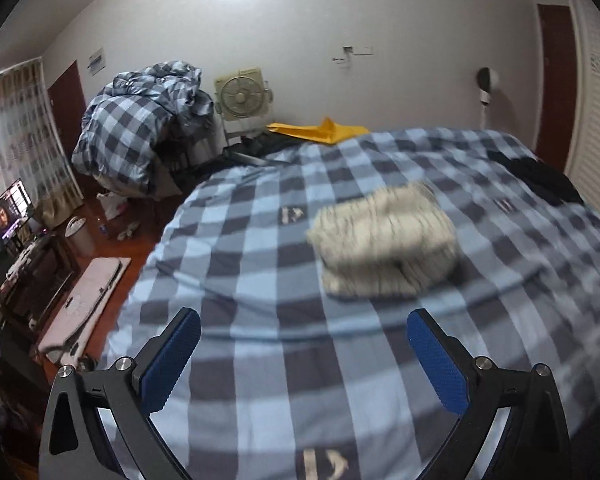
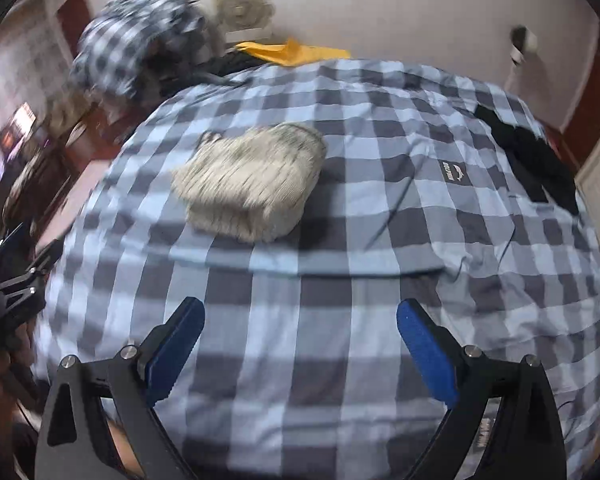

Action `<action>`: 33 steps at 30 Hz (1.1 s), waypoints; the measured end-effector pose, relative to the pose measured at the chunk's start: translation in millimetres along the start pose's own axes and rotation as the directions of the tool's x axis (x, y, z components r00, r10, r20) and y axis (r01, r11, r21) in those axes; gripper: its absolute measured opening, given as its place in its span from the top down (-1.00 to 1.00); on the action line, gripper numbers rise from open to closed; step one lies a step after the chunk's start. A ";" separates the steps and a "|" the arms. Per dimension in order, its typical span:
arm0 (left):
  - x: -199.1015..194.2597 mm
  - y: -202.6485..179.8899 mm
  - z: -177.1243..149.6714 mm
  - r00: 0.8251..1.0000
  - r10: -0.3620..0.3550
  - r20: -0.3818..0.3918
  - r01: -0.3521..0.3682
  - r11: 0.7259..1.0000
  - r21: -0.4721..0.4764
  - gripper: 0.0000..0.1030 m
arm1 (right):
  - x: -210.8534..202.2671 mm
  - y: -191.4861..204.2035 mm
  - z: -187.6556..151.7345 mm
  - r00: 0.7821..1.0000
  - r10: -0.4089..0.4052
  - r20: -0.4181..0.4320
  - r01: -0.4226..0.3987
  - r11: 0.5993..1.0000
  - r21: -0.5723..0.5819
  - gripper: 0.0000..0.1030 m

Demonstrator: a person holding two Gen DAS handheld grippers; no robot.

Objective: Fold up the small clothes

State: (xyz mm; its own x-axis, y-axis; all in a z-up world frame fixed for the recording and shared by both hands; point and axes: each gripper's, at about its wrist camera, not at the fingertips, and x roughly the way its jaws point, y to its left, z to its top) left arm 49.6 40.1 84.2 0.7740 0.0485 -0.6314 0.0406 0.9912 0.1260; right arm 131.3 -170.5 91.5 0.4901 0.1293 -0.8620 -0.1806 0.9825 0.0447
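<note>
Bedroom's blue-and-grey checked bedspread [image 2: 340, 340] carries a cream ribbed knit garment [image 2: 248, 184], folded, mid-bed; left gripper [image 1: 304, 354] and right gripper [image 2: 300, 348] gape wide, empty; seemingly next comes the crumpled black cloth [image 2: 532, 160] at the far right edge.

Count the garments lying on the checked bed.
3: a folded cream knit garment mid-bed, a black garment at the far right edge, a yellow garment at the far edge. Others may be hidden.
</note>
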 end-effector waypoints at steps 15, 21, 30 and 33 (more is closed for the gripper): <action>12.2 -16.4 -48.8 0.998 -0.010 -0.065 0.010 1.000 0.005 -1.00 | 43.7 -7.1 -61.6 0.980 -0.130 0.154 0.124 0.991 0.048 -0.84; 13.5 -25.4 -48.4 0.999 0.010 -0.041 -0.008 0.999 0.049 -1.00 | 44.9 2.2 -58.9 0.968 -0.151 0.202 0.153 0.988 0.006 -0.84; 5.0 -31.1 -44.2 0.999 -0.035 -0.021 0.036 0.998 0.058 -1.00 | 52.6 30.1 -59.6 0.957 -0.190 0.220 0.214 0.973 -0.090 -0.84; 5.2 -31.0 -43.9 0.999 -0.038 -0.022 0.039 0.998 0.051 -1.00 | 51.3 31.0 -60.6 0.958 -0.187 0.216 0.213 0.972 -0.100 -0.84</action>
State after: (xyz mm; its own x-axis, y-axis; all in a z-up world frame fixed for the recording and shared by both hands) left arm 24.6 15.0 43.4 0.7576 0.0135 -0.6526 0.1030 0.9848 0.1399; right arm 99.2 -141.5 18.1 0.6879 -0.0313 -0.7251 -0.1565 0.9692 -0.1903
